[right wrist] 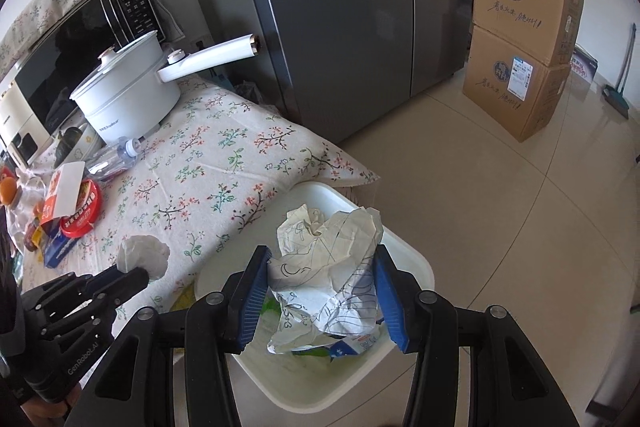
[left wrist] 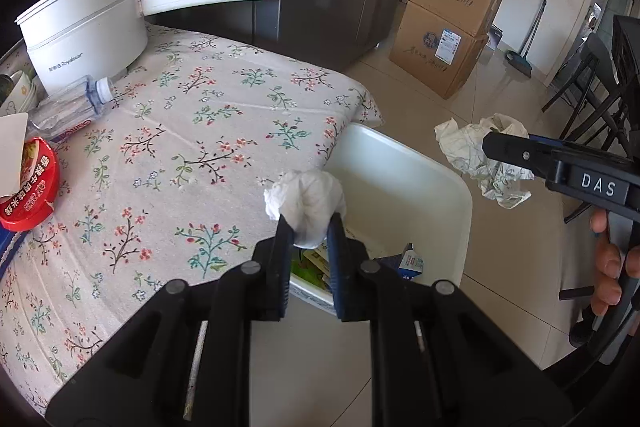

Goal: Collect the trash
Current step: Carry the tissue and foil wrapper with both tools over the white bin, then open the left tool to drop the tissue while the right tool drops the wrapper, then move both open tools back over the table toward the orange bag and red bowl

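My left gripper [left wrist: 310,227] is shut on a white tissue wad [left wrist: 306,201], held over the table's edge beside the white bin [left wrist: 436,167]. The same wad [right wrist: 144,255] and the left gripper [right wrist: 132,277] show at the lower left of the right wrist view. My right gripper [right wrist: 322,279] is shut on a crumpled sheet of scribbled paper [right wrist: 330,263], held above the bin [right wrist: 416,267]. In the left wrist view that paper [left wrist: 476,151] hangs from the right gripper [left wrist: 494,147] over the floor past the bin. Cartons and wrappers [right wrist: 348,345] lie inside the bin.
A floral cloth [left wrist: 208,131] covers the table. On it stand a white pot [left wrist: 86,27], a clear plastic bottle [left wrist: 74,109] on its side and a red-lidded cup [left wrist: 30,193]. A grey fridge [right wrist: 340,19] and stacked cardboard boxes [right wrist: 520,43] stand behind. Dark chairs [left wrist: 600,79] are at right.
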Available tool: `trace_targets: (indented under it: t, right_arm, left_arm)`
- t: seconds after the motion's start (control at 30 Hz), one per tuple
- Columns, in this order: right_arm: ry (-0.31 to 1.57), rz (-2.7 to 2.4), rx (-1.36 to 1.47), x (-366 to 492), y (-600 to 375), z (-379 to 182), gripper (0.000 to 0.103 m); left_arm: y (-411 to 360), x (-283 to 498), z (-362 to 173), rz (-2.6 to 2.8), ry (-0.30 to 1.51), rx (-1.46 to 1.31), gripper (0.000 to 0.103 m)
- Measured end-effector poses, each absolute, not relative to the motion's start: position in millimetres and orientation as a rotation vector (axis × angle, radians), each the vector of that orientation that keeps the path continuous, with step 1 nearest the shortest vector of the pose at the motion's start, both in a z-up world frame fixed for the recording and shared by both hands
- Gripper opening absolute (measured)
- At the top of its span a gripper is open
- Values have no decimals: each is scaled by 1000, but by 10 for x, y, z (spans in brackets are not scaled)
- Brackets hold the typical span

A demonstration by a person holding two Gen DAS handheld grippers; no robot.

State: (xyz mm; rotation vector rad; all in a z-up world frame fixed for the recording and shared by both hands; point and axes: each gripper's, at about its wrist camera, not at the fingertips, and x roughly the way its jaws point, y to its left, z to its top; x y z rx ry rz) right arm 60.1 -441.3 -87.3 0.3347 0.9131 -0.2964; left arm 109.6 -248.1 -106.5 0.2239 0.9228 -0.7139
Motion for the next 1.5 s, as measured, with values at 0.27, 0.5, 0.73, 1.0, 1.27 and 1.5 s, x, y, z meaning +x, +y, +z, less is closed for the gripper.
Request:
trace_targets:
  t: [0.27,0.5,0.73,1.0,1.27,1.5]
  right_arm:
    - [948,-321,349,552,-4538,-942,52]
    - [956,-324,351,564,-4556,-956,52]
    - [957,-326,358,569,-4551,-961,53]
    - [942,-333,387,560,-4569,-947,73]
    - [937,-334,393,565,-4575,-936,77]
    - [932,-336,395,585,-4564,-918,77]
  left_arm:
    - [-2709,1033,-1179,-755,928,270,35]
    - [-2700,1053,-1167,-716,904,268,77]
    - [-2619,1151,-1185,-637,917,259,88]
    - [-2543,1179,-1167,-608,910,250,92]
    - [-2493,1223,-1154,-594,911,241,93]
    - [-2427,1291,-1130,-575,900,233,93]
